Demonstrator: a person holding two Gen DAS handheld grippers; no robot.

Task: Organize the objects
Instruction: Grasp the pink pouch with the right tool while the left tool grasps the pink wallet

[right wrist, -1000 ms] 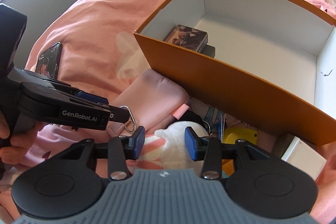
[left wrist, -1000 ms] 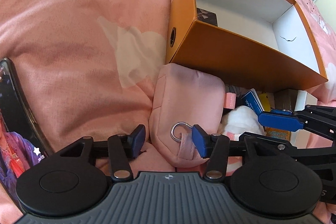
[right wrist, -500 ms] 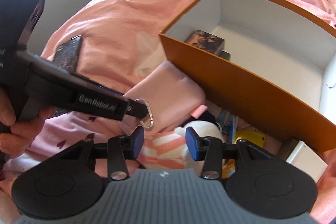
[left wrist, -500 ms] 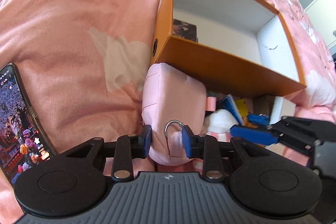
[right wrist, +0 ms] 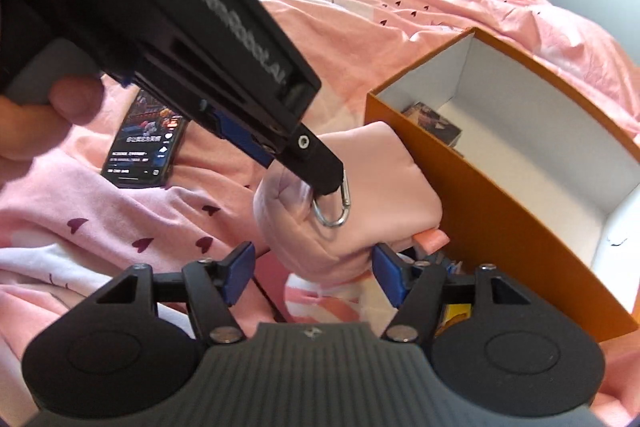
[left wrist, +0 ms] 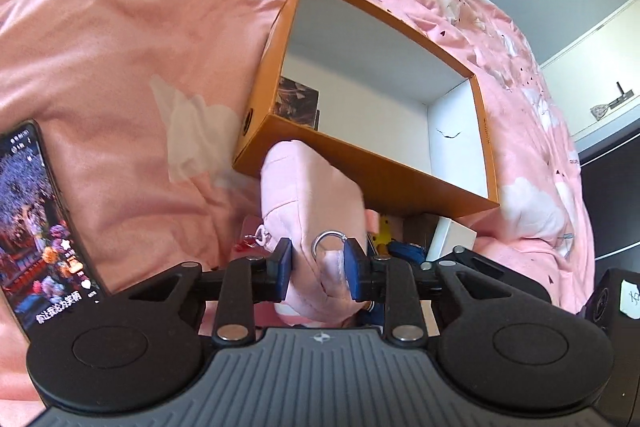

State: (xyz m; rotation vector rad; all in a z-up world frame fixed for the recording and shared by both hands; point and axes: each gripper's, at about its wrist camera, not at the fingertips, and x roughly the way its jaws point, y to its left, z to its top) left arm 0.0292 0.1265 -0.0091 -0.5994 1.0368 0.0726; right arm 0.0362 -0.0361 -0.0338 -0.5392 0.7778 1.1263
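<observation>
A soft pink pouch (left wrist: 308, 195) with a metal clip ring (left wrist: 326, 243) hangs lifted beside the orange box (left wrist: 360, 171). My left gripper (left wrist: 318, 269) is closing on the pouch's bunched end, and its pads press the fabric. In the right wrist view the pouch (right wrist: 360, 187) dangles from the left gripper (right wrist: 320, 171), ring (right wrist: 332, 211) just under its tip. My right gripper (right wrist: 314, 273) sits below with jaws opening. The pouch's lower end hangs between its fingers, and the pads do not press it.
The orange box (right wrist: 500, 227) has a white inside and holds a small picture box (right wrist: 436, 123). A lit phone (right wrist: 148, 143) lies on the pink bedding to the left. A striped pink-and-white soft item (right wrist: 320, 303), a yellow thing (right wrist: 456, 311) and a white box (left wrist: 452, 239) lie by the box's front wall.
My left gripper closed on the pouch's end and lifted it off the bedding. My right gripper's jaws widened and it shifted left, under the hanging pouch.
</observation>
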